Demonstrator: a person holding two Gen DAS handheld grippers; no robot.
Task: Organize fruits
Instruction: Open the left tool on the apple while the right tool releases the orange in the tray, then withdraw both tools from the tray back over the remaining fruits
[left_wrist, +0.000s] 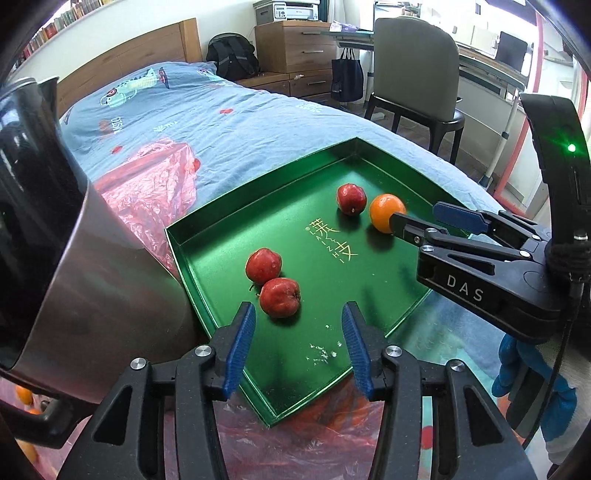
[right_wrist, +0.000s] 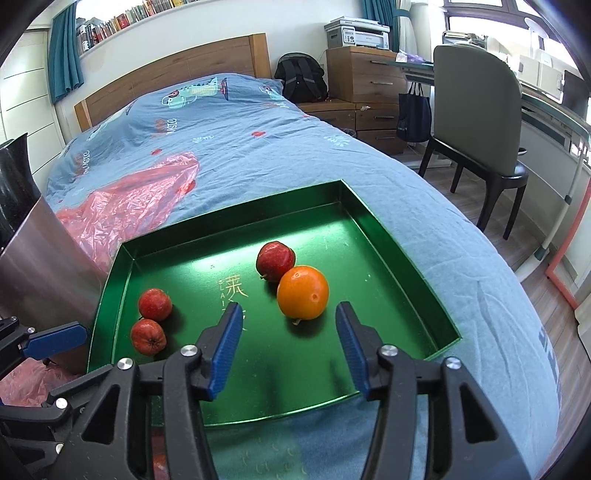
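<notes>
A green tray (left_wrist: 369, 155) (right_wrist: 406, 251) lies on the bed. In it sit an orange (left_wrist: 387, 213) (right_wrist: 303, 292) and three red apples: one beside the orange (left_wrist: 351, 198) (right_wrist: 275, 260) and two touching at the left (left_wrist: 263, 266) (left_wrist: 279, 297) (right_wrist: 155, 304) (right_wrist: 148, 336). My left gripper (left_wrist: 298, 325) is open and empty over the tray's near side, just right of the nearest apple. My right gripper (right_wrist: 288, 325) (left_wrist: 421, 214) is open and empty, its fingers just short of the orange.
A steel kettle (left_wrist: 96, 258) (right_wrist: 40, 258) stands close at the tray's left edge. Pink plastic bags (left_wrist: 155, 184) (right_wrist: 125, 206) lie on the blue bedcover behind and under the tray. A chair (right_wrist: 476, 122), drawers and a desk stand to the right of the bed.
</notes>
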